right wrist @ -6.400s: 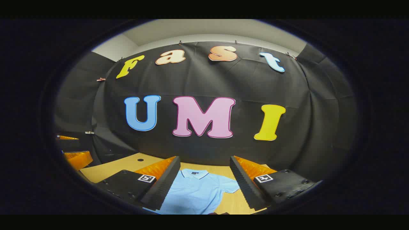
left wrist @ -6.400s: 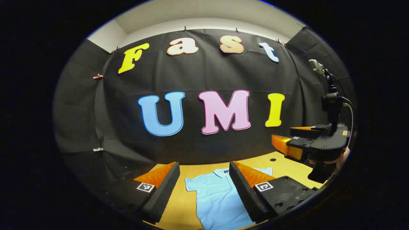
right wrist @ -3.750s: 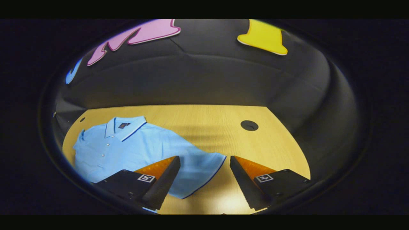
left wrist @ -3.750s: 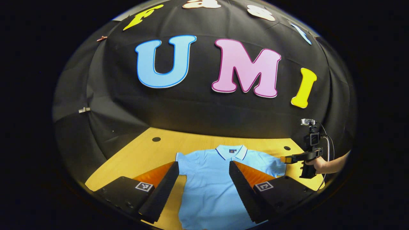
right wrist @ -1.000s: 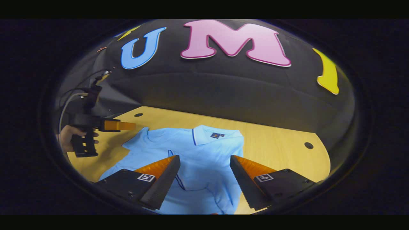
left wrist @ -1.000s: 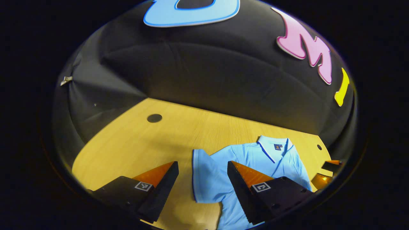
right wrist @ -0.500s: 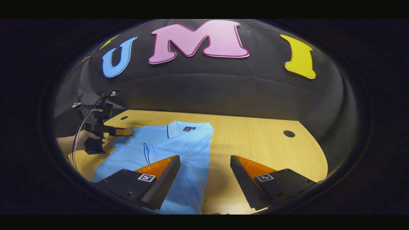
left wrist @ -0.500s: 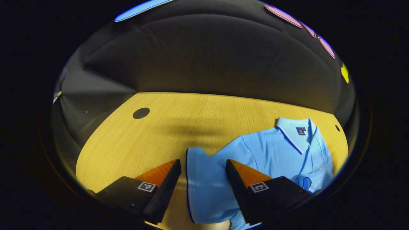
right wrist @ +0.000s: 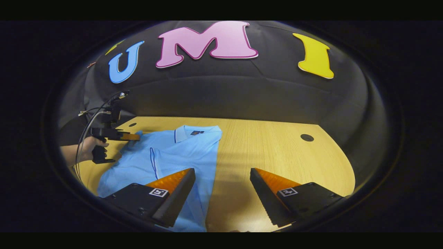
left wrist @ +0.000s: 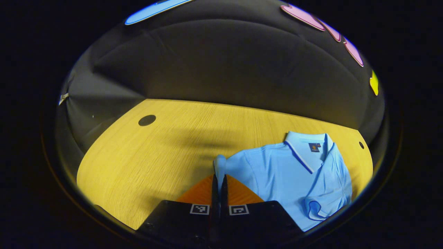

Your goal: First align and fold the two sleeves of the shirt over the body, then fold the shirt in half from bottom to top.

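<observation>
Left gripper [left wrist: 218,176] jaws clenched on the left sleeve [left wrist: 219,165], shirt [left wrist: 287,173] body lying rightward on the tabletop [left wrist: 145,162]. Right gripper [right wrist: 221,188] jaws released, farther off, above the shirt's right edge.

The left tool [left wrist: 218,176] is pinched closed on the sleeve [left wrist: 219,165] (a hand [right wrist: 86,147] grips its handle); the right tool [right wrist: 221,173] hangs with fingers spread wide.

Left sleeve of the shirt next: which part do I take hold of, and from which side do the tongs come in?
Take the left sleeve by its cuff end, coming in low from the outer side of the shirt, over the table. It sticks out sideways past the body, so the cuff is the free end. The left tongs are shut on it there.
</observation>
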`<state>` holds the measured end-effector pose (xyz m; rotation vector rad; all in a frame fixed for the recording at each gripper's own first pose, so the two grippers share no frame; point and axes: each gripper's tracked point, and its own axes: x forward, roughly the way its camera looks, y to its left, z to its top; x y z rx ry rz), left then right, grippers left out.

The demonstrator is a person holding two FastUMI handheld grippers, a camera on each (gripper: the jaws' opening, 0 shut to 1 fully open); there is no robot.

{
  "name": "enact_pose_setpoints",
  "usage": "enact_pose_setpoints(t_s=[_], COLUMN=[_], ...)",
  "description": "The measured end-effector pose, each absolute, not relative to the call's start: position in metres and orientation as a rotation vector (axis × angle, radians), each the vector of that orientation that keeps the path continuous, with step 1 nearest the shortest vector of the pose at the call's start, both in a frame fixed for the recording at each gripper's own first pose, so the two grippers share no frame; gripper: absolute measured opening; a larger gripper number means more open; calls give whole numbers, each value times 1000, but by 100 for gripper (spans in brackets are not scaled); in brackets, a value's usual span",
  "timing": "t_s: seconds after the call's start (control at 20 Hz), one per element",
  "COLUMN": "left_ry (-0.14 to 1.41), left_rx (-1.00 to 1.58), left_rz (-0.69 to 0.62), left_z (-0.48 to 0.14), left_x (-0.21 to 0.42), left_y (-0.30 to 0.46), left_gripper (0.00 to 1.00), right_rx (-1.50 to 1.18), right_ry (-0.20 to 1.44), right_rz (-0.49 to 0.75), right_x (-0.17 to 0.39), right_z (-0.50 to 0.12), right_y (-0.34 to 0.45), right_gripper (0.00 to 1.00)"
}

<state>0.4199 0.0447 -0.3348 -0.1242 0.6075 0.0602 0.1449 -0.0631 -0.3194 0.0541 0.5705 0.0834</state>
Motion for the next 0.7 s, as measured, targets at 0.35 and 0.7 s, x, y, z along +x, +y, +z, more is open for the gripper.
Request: enact_pose_setpoints(t_s=[0.35, 0.7], left_ry=[498, 542], left_rx=[-171, -370], left_rz=[-49, -238], left_z=[-251, -241], left_x=[404, 358], left_y=[-36, -137], left_gripper=[6, 24], right_rx=[62, 126], right_ry=[564, 552], right_rz=[62, 67], right_x=[134, 113], right_z=[-307, -272], right_y=[-72, -62], right_gripper=[95, 99])
